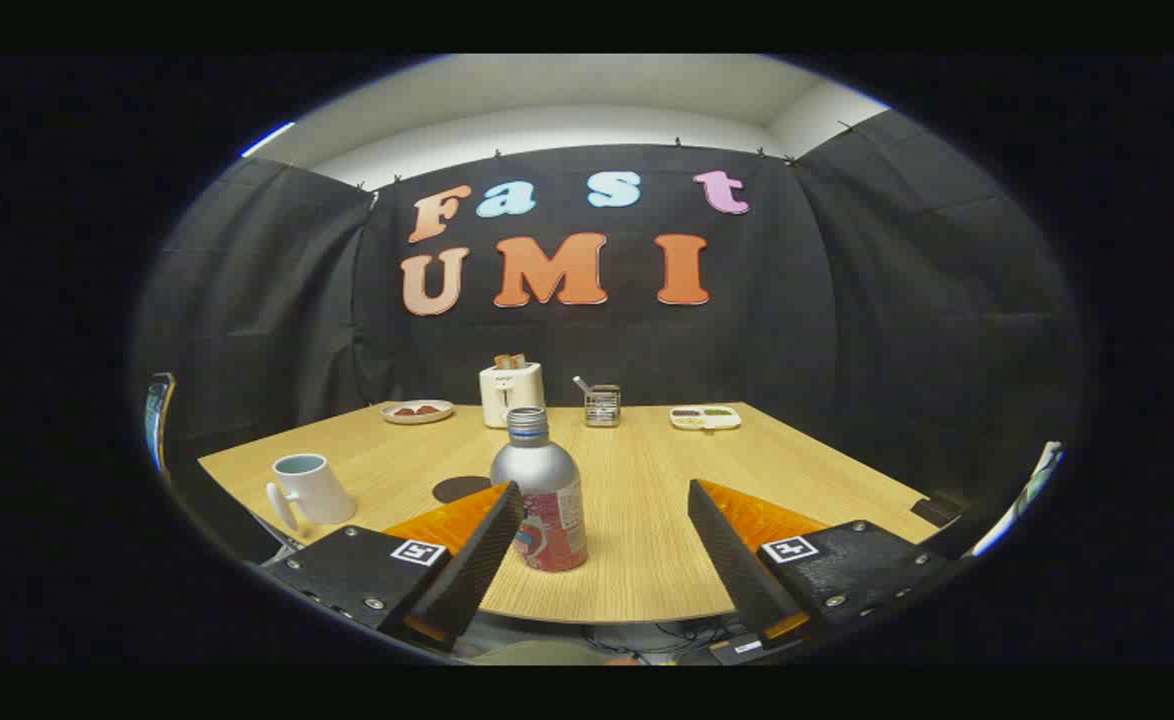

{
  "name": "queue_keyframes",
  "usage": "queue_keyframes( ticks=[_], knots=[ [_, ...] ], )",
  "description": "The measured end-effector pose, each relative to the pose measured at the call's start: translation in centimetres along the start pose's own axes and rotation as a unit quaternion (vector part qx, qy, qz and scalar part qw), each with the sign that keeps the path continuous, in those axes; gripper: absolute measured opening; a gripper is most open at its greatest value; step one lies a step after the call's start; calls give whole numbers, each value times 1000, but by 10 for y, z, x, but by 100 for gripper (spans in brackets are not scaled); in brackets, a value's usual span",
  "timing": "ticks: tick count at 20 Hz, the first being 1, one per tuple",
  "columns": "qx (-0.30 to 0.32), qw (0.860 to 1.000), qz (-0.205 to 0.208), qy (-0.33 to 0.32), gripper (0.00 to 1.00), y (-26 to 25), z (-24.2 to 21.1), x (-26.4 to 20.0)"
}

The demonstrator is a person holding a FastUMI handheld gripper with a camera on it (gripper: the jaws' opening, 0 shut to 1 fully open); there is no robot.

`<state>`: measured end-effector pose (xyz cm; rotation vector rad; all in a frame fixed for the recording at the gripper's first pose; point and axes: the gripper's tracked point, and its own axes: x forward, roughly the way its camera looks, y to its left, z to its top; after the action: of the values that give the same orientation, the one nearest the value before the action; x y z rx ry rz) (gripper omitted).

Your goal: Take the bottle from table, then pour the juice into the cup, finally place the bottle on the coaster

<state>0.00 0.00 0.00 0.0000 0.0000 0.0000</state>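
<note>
A silver bottle (545, 492) with a red label and no cap stands upright on the wooden table (647, 500), near its front edge. My gripper (605, 505) is open, its fingers wide apart. The bottle stands just ahead of the left finger (482, 550), partly behind its tip, and well apart from the right finger (722, 545). A white cup (309, 489) with a handle stands to the left of the bottle. A dark round coaster (459, 489) lies flat between the cup and the bottle, a little farther back.
At the table's back stand a white toaster (511, 393) with toast in it, a small plate (417, 411) with food to its left, a metal holder (602, 404) and a divided white dish (705, 417) to the right. Black cloth walls close in the booth.
</note>
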Motion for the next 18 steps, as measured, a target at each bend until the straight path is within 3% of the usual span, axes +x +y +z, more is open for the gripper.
queue_keyframes(
  ticks=[18],
  knots=[
    [-8,999,11,34,99,10,-26,13]
  ],
)
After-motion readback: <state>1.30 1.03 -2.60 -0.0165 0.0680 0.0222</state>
